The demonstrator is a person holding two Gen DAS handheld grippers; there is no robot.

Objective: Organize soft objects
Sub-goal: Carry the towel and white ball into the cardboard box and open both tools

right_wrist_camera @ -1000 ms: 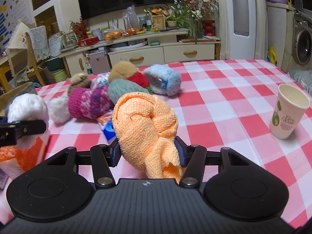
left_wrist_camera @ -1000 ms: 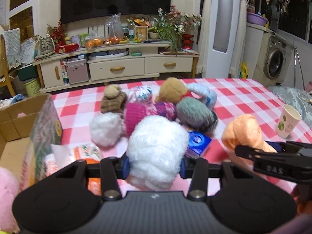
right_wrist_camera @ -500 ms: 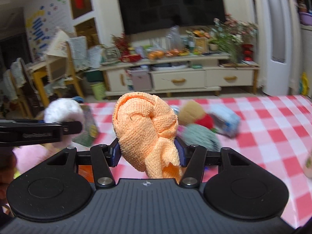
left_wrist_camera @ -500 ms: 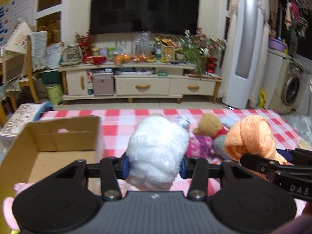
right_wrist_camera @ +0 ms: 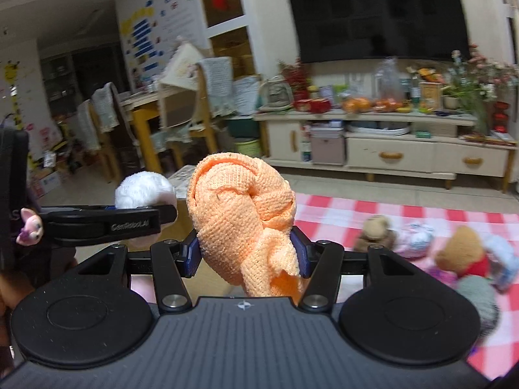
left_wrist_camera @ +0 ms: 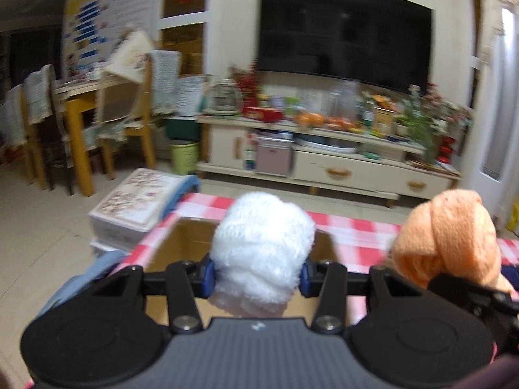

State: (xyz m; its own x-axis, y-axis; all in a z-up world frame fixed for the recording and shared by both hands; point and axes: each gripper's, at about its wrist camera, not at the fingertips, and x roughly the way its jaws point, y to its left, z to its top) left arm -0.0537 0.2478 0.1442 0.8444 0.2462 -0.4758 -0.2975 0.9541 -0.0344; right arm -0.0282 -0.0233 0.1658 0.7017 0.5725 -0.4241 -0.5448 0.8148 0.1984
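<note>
Gripping a fluffy white ball (left_wrist_camera: 262, 249) between its blue pads (left_wrist_camera: 207, 274), the left gripper (left_wrist_camera: 256, 275) holds the soft bundle in the air above an open cardboard box (left_wrist_camera: 185, 236) that sits at the edge of a table covered by a red-and-white checked cloth (left_wrist_camera: 353, 236). Its jaws are pinched onto the ball from both sides, and the fluff bulges over and under them. Just beside it, the right gripper (right_wrist_camera: 246, 253) is clamped on a knotted orange knit cloth (right_wrist_camera: 240, 214), whose loose end hangs down between the jaws toward the gripper body. In the right wrist view the left gripper's black finger (right_wrist_camera: 107, 223) crosses the frame at left with the white ball showing behind it, so the two bundles ride close together at about the same height. Farther along the table at right lies a heap of other soft things: a small brown plush toy (right_wrist_camera: 376, 233), a brown bear in a red top (right_wrist_camera: 464, 253), a pale blue plush (right_wrist_camera: 502, 259) and a grey-green knit piece (right_wrist_camera: 480, 295), all blurred. Beyond the table stand a low cream TV cabinet (left_wrist_camera: 327, 168) crowded with fruit and flowers, a dark wall-mounted screen (left_wrist_camera: 343, 32), and yellow wooden chairs (left_wrist_camera: 129, 123) draped with cloths. A small pink figure (right_wrist_camera: 30, 227) shows at the far left edge of the right wrist view.
</note>
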